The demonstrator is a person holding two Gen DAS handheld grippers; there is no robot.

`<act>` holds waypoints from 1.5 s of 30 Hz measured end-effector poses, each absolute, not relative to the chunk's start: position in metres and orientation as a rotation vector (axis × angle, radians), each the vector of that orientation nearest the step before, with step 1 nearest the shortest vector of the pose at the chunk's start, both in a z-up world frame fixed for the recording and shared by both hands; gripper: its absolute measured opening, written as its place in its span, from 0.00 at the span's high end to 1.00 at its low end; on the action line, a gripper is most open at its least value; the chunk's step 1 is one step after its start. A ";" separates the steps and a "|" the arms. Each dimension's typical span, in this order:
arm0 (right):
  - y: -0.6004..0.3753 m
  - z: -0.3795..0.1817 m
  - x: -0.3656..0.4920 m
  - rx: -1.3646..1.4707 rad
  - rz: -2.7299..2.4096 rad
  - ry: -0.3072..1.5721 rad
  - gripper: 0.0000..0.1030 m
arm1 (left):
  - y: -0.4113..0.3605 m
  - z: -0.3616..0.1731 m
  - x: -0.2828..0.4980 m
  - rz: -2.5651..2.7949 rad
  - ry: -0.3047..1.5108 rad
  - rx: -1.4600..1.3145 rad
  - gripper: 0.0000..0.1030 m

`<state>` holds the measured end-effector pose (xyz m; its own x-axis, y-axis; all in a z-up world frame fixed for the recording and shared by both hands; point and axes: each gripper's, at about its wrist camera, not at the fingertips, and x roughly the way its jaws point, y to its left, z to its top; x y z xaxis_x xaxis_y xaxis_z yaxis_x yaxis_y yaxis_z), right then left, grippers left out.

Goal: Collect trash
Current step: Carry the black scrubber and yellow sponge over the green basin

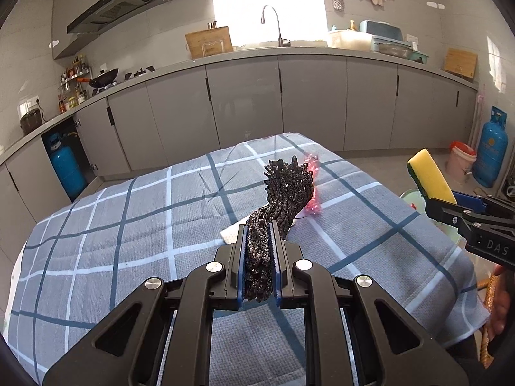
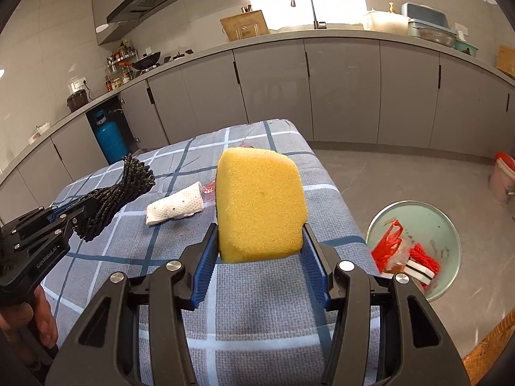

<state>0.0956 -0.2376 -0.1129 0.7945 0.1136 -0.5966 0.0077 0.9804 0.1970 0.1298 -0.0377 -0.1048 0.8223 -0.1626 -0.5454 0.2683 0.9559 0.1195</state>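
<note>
Item: yellow sponge (image 2: 260,202), held upright between the pads of the right tool (image 2: 261,251), clamped at its lower end and dented there; judged light, soft, springy, best taken across its narrow sides.

Item: black mesh scrubber (image 1: 283,193), pinched in the nearly closed left tool (image 1: 257,270), its free end rising ahead of the pads; judged light, limp, rough, unlikely to slip.

Item: crumpled white tissue (image 2: 175,209), lying on the checked worktop (image 2: 257,305) between the two tools; judged very light.

Item: bin (image 2: 449,222), on the floor right of the right tool, trash already inside.
</note>
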 end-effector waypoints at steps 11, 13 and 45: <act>-0.266 -0.107 0.081 0.216 0.000 0.624 0.50 | -0.068 -0.088 0.128 -0.285 0.519 0.225 0.86; -0.273 -0.107 0.079 0.222 -0.017 0.622 0.50 | -0.077 -0.084 0.128 -0.301 0.509 0.232 0.86; -0.421 -0.137 0.082 0.273 -0.261 0.664 0.49 | -0.264 -0.098 0.162 -0.599 0.499 0.351 0.86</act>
<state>0.0816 -0.4212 -0.1375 0.7578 -0.1499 -0.6351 0.3228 0.9320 0.1652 0.1619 -0.2635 -0.0980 0.7139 -0.4465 -0.5394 0.6112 0.7733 0.1687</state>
